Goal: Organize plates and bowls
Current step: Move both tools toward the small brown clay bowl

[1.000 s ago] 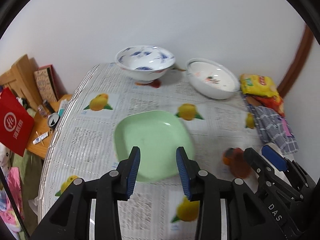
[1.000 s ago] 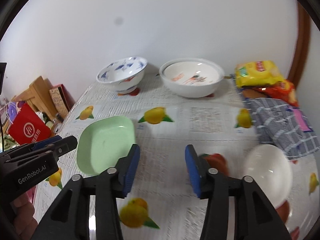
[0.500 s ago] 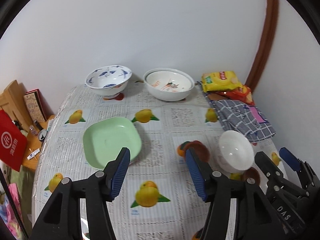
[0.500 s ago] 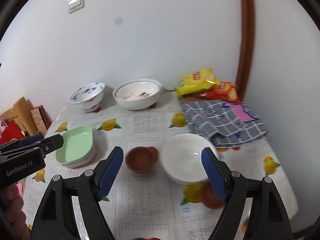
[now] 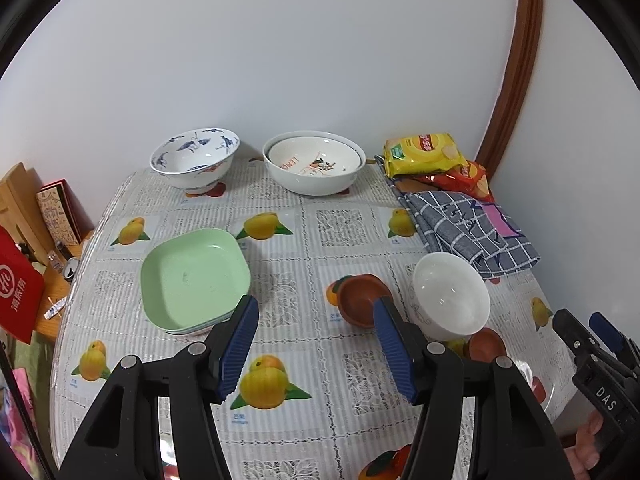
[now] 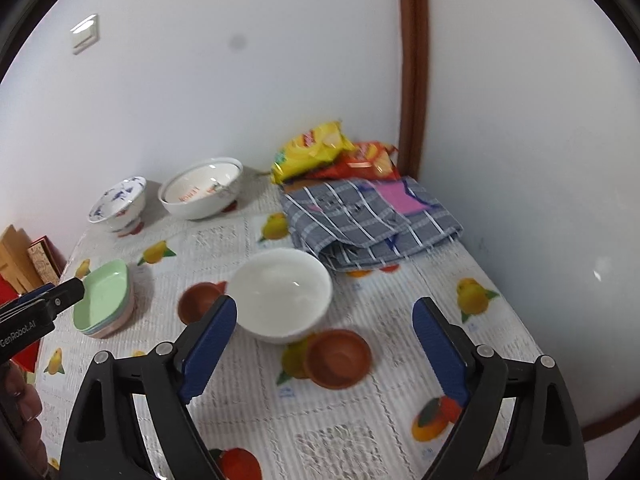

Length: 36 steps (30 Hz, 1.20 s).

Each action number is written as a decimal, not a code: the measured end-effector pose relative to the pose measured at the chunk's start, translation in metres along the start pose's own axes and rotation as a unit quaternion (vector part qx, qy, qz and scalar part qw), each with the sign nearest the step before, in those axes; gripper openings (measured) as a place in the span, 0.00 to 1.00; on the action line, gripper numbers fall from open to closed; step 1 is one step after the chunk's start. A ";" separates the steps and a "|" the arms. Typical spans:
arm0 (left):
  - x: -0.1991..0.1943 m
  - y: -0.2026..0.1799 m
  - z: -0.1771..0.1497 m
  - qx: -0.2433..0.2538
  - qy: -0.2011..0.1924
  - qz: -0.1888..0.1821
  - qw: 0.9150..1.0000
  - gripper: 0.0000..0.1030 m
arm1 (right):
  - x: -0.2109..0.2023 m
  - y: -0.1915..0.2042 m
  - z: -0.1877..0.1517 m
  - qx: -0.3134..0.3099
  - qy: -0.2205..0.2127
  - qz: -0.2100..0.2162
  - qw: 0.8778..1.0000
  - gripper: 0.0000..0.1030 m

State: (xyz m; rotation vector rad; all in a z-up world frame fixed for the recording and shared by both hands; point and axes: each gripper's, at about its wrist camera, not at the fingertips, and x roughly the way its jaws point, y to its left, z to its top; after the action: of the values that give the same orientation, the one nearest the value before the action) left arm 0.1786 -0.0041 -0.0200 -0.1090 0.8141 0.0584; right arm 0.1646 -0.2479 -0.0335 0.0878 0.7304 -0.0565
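Both grippers have drawn back and up since a second ago, and their jaws have spread; more of the table [image 5: 280,432] shows now. Table runs into a corner: wall along its far edge, wall along its right edge, rounded left edge free, with a low shelf of clutter beyond it. Open cloth lies in the near middle, under the left gripper [image 5: 316,344], jaws wide, holding nothing. Right gripper [image 6: 324,354] hovers over the right half, jaws wider yet, empty. Grey cloth [image 6: 368,220] folded at the far right, against the wall; snack bags [image 6: 332,156] behind it in the corner. White printed bowl [image 5: 314,168] at the far edge, middle; blue-patterned bowl [image 5: 195,164] just left of it, apart. Green plate stack [image 5: 194,280] left of centre, near the rounded edge. Plain white bowl [image 6: 280,294] right of centre, close beside the cloth's near corner. Two small brown dishes: one [image 5: 362,300] between plates and white bowl, the other [image 6: 338,358] just in front of the white bowl, its rim about touching.
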 end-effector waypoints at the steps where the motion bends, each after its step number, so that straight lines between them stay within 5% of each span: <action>1: 0.001 -0.002 -0.001 0.001 0.000 0.000 1.000 0.56 | 0.001 -0.004 -0.002 0.006 0.003 -0.003 1.000 0.86; 8: 0.008 -0.015 -0.002 0.007 0.004 0.003 1.000 0.56 | 0.003 -0.037 -0.017 0.033 -0.032 0.015 0.999 0.87; 17: 0.027 -0.026 -0.009 0.000 0.028 0.008 1.000 0.56 | 0.030 -0.066 -0.031 0.059 0.027 0.030 0.997 0.87; 36: 0.043 -0.030 -0.002 -0.025 0.032 0.031 0.999 0.56 | 0.062 -0.048 0.000 -0.002 0.043 0.073 0.996 0.83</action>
State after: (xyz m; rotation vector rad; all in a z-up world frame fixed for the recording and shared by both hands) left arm 0.2093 -0.0339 -0.0503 -0.1331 0.8811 0.1347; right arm 0.2072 -0.2966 -0.0778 0.1400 0.8083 0.0880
